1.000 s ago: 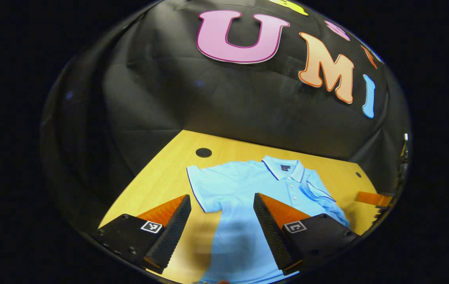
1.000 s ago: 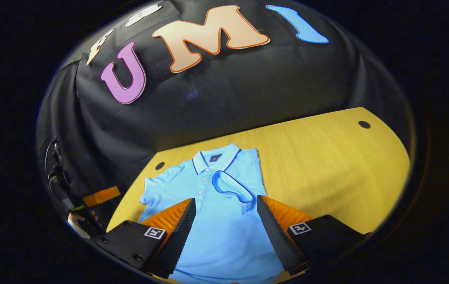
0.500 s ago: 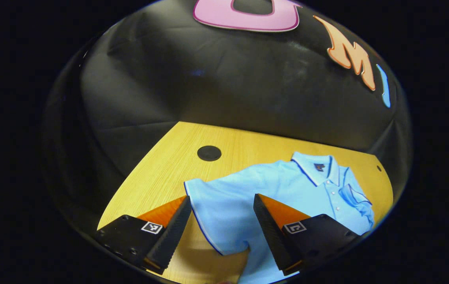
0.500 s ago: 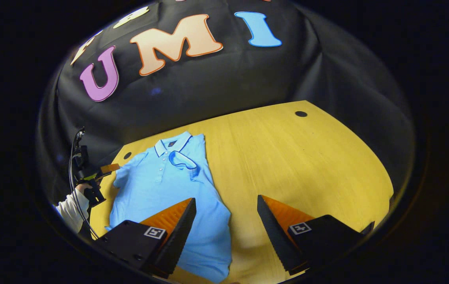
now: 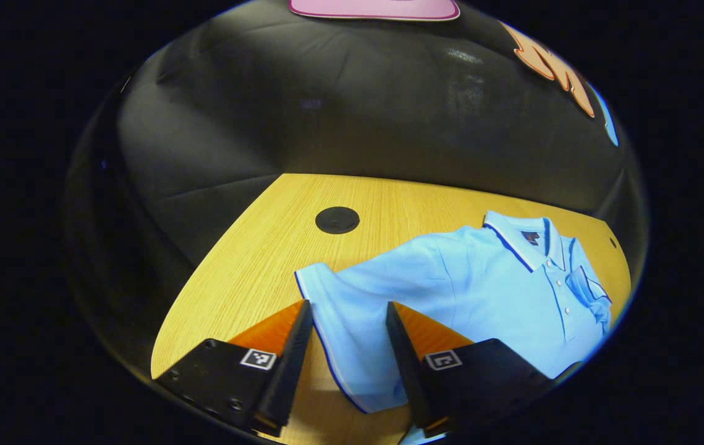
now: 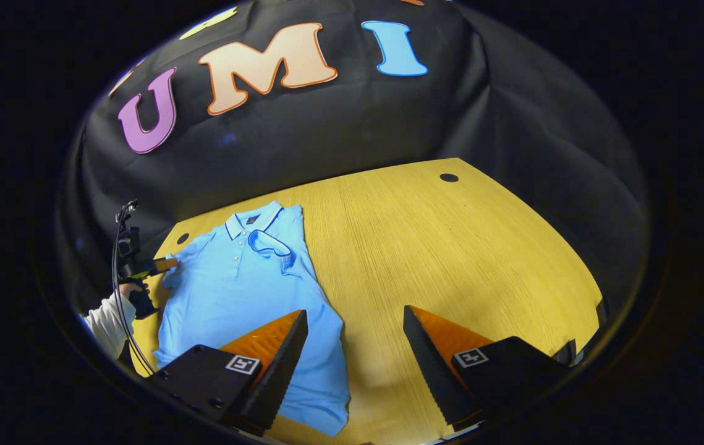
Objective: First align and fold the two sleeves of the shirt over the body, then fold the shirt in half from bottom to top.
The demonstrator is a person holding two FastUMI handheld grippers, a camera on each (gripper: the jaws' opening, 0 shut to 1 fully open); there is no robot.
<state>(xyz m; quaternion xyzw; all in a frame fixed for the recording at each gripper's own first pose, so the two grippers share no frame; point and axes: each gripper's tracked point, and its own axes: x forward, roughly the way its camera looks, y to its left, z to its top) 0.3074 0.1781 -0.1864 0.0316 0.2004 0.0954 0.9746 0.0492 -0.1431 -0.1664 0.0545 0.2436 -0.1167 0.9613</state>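
Note:
A light blue polo shirt [image 5: 487, 290] lies flat, front up, on the wooden table [image 5: 253, 266]. One sleeve is folded over the chest [image 5: 586, 287]. The other sleeve [image 5: 352, 296] spreads out on the table, and my left gripper [image 5: 347, 304] is open with this sleeve's end between its fingers. In the right gripper view the shirt [image 6: 234, 290] lies at the left, with the folded sleeve [image 6: 268, 242] below the collar. My right gripper [image 6: 355, 310] is open above the shirt's lower side edge and bare table. The left gripper [image 6: 163, 264] shows far off at the spread sleeve, held by a hand [image 6: 126, 290].
A black round cap [image 5: 337, 220] sits in the table beyond the spread sleeve. Another one [image 6: 449, 177] sits in the far right corner, by the wide stretch of table [image 6: 450, 247] right of the shirt. The black cloth wall closes the back.
My left gripper moved left onto the spread sleeve and its fingers narrowed a little. My right gripper drew back and right, off the shirt's chest to its lower side edge.

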